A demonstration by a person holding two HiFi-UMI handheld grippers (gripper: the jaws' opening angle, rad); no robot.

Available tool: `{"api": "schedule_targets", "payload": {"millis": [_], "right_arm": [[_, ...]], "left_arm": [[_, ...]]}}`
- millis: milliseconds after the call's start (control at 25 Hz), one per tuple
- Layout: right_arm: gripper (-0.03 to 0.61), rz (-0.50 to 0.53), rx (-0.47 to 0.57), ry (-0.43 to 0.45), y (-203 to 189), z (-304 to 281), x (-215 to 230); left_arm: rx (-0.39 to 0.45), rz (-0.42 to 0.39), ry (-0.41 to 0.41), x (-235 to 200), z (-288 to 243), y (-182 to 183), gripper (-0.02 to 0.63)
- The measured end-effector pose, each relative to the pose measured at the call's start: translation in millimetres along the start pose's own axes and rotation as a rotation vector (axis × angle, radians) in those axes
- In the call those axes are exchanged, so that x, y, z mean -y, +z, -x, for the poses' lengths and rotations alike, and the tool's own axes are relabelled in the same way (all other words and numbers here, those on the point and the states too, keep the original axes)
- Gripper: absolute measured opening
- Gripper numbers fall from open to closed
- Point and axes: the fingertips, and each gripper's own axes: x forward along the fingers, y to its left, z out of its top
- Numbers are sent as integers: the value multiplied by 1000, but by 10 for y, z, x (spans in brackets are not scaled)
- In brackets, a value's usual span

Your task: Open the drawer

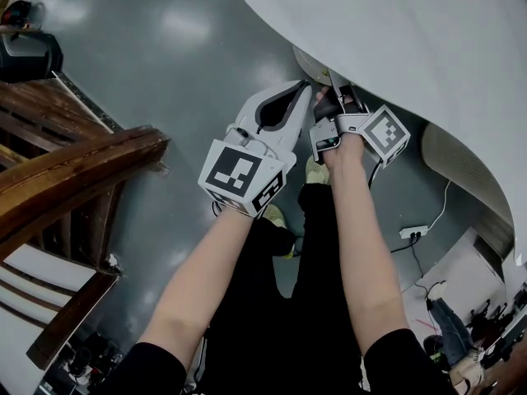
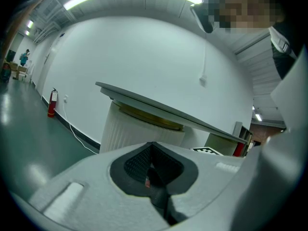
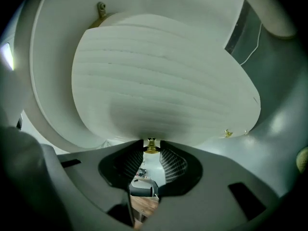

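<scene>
The drawer front is a white, ribbed, curved panel that fills the right gripper view. Its small brass knob sits right between the tips of my right gripper, whose jaws stand slightly apart around it. In the head view my right gripper reaches under the edge of the white round table, which hides its tips. My left gripper hovers just to its left, near the same edge. In the left gripper view its dark pads meet with nothing between them.
Dark wooden furniture stands to the left over the grey floor. A power strip with a white cable lies on the floor at the right. Another brass knob shows lower right on the white body. A red fire extinguisher stands by the far wall.
</scene>
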Motion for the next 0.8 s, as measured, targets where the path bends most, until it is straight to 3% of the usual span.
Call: {"api": "schedule_targets", "payload": {"millis": [280, 800], "right_arm": [[114, 19, -11, 4, -103, 107, 7], [114, 2, -60, -29, -685, 495, 64]], "left_arm": [[-8, 10, -2, 59, 30, -43, 9], [-46, 41, 23, 192, 458, -166, 9]]}}
